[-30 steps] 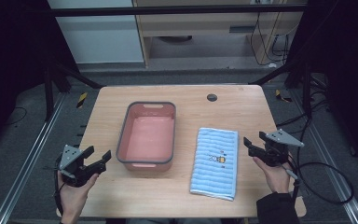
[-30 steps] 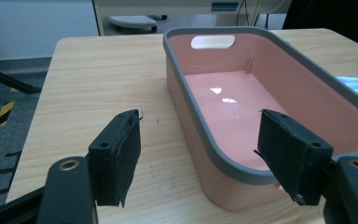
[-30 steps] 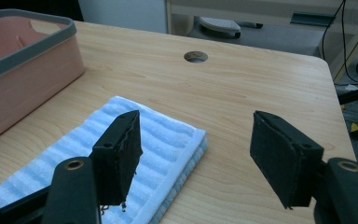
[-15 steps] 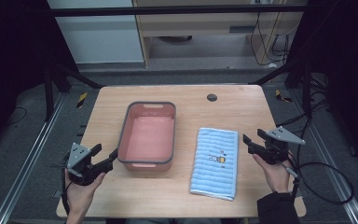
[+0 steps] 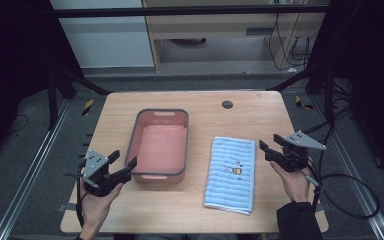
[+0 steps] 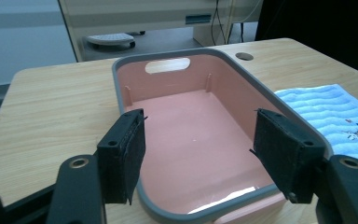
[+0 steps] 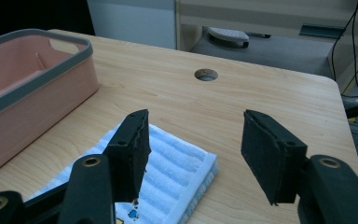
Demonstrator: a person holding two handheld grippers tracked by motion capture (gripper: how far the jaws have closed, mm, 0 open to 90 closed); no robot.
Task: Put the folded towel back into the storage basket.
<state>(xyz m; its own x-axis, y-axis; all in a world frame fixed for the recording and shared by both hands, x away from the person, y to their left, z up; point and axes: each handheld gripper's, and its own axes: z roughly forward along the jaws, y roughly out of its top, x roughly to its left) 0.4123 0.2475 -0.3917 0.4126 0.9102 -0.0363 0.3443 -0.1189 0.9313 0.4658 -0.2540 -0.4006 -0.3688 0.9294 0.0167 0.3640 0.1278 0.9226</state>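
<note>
Left tool wide open, empty, at bin's 7 o'clock corner; right tool wide open, empty, at towel's 2 o'clock, over surface.

The high view hangs above the person's side and looks forward and down, far enough back to take in the whole bench and the floor beyond it. The left gripper view sits low and close at the near end of the pink bin, facing along it toward the bench's far edge. The right gripper view sits equally low over the blue towel, facing the same way; both share the bin, the towel and the round hole in the bench.
</note>
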